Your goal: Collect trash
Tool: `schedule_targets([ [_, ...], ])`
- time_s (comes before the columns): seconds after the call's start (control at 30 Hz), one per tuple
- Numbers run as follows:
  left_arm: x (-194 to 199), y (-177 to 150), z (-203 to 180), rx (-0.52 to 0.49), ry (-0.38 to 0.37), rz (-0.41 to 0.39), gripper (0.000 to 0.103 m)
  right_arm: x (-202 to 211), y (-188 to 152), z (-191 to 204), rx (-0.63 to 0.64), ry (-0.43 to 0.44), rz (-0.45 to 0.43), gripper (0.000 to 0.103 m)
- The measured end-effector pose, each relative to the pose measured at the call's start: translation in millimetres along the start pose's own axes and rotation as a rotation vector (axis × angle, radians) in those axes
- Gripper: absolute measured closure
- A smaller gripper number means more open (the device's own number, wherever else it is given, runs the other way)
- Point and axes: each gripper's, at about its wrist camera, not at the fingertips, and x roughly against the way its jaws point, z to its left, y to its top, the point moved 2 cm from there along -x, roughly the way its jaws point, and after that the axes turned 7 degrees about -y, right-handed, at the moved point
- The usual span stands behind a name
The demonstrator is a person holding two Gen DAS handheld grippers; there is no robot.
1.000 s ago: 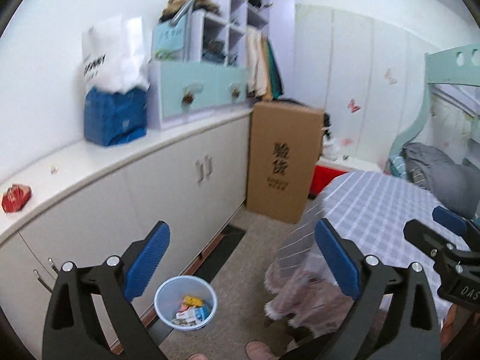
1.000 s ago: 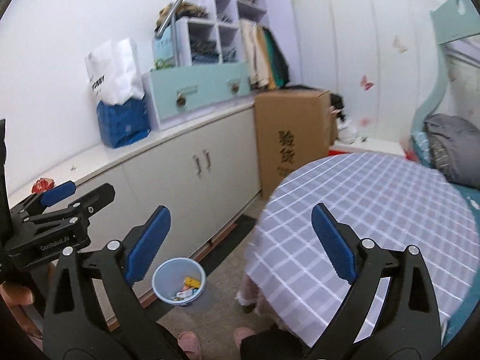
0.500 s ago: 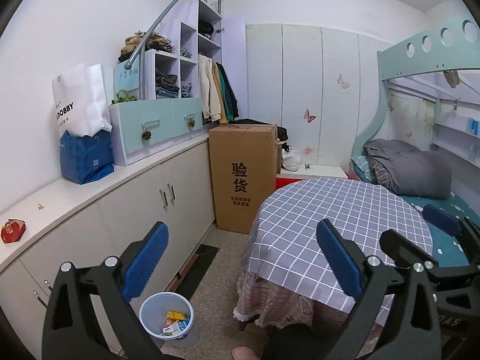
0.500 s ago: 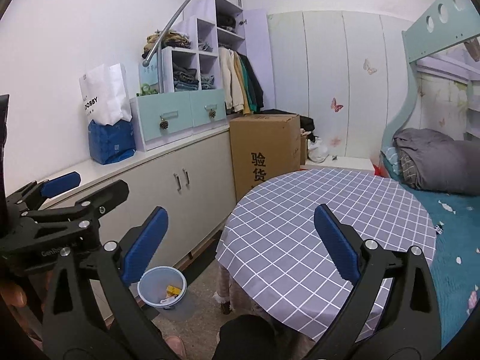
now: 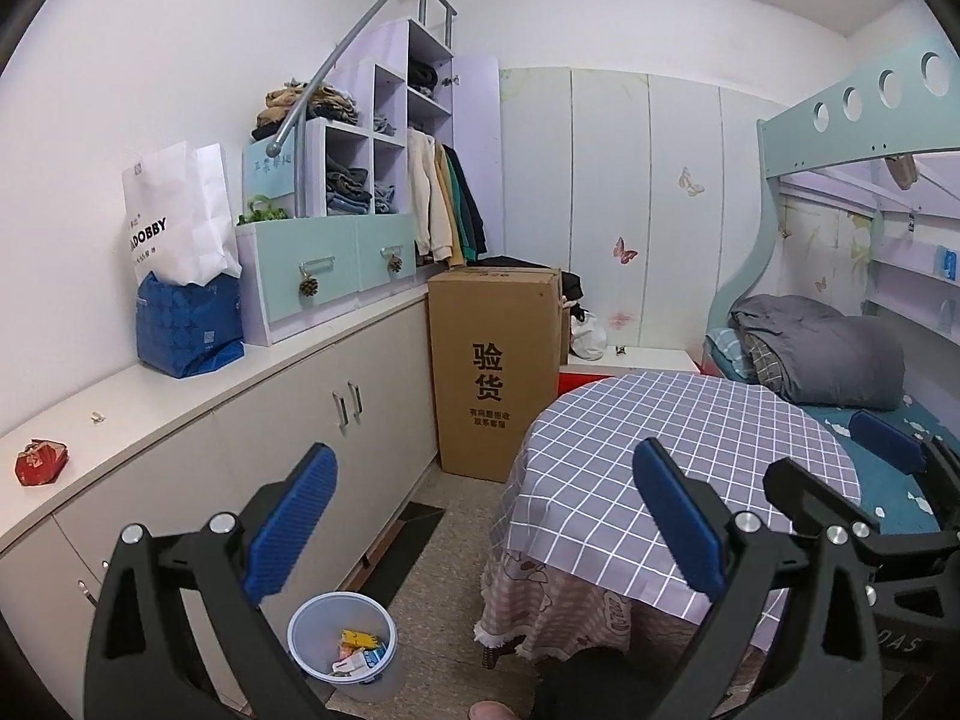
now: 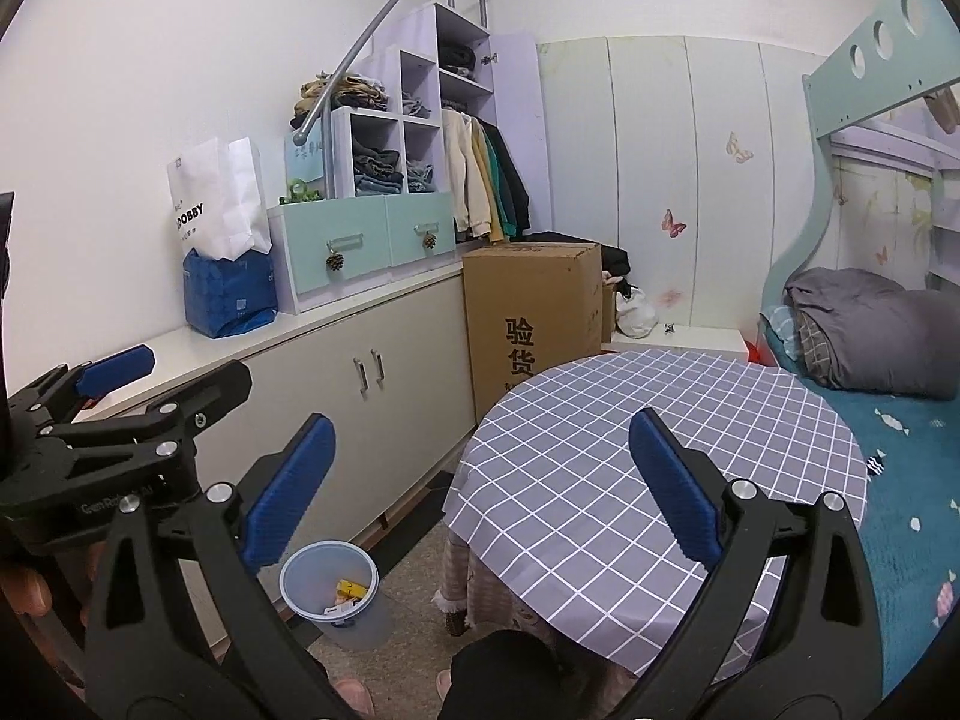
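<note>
A crumpled red wrapper (image 5: 41,461) lies on the white cabinet top (image 5: 180,387) at the far left. A smaller white scrap (image 5: 96,417) lies further along it. A translucent bin (image 5: 342,642) with several wrappers inside stands on the floor by the cabinet; it also shows in the right wrist view (image 6: 330,588). My left gripper (image 5: 480,516) is open and empty, held in the air above the floor. My right gripper (image 6: 477,489) is open and empty, to the right of the left one over the table edge.
A round table with a grey checked cloth (image 5: 690,456) stands to the right. A tall cardboard box (image 5: 495,372) stands at the cabinet's end. A blue bag (image 5: 186,324) and white paper bag (image 5: 177,222) sit on the cabinet. A bunk bed (image 5: 840,360) fills the right.
Both views have swung up and right, from the cabinet front and floor to the whole room. Both grippers stay open and empty.
</note>
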Motion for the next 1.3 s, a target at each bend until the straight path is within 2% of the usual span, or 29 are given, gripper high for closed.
schedule_targets([
  [0.53,-1.0,-1.9,6.3,0.002,0.003,0.009,0.006,-1.1,-2.0,6.4,-0.011,0.023,0.026,0.007],
  [1.3,1.2,-6.5,12.2,-0.002,0.012,0.009,0.006,1.5,-1.6,6.6,-0.010,0.021,0.019,0.007],
])
